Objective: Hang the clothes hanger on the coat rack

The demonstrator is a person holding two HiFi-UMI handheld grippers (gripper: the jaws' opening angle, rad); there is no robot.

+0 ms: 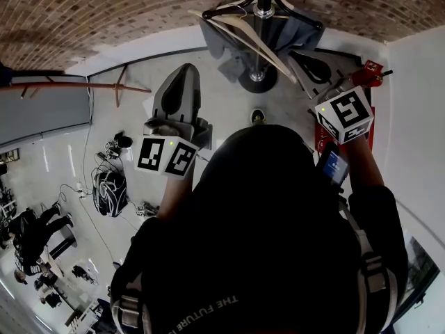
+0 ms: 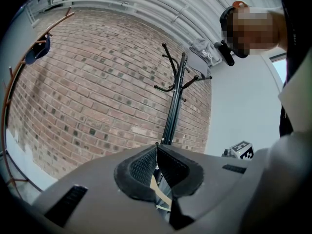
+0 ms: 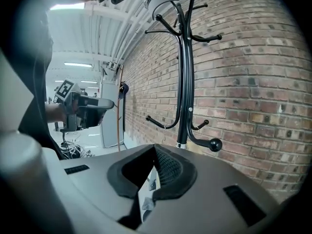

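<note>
Hanging aslant on the coat rack point(image 1: 260, 54), the clothes hanger point(image 1: 240, 32) is lying ahead-left of the right claw point(image 3: 155, 152), shut empty like the left claw point(image 2: 157, 152).

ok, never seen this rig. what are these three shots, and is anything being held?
There is no robot here. A person wears a camera on the head and holds hand-operated tongs in each hand.

The head view looks steeply down over the person's dark top. Each gripper carries a cube with square black-and-white markers.

The other two pictures come from cameras riding on the left tongs and the right tongs, looking along their grey jaws. In both, the jaws stand together with nothing gripped.

Ahead is a black metal coat rack against a red brick wall. Its round base stands on the pale glossy floor.

A pale wooden clothes hanger sits by the rack's pole, in neither tongs. Whether it is properly hooked I can't tell.
</note>
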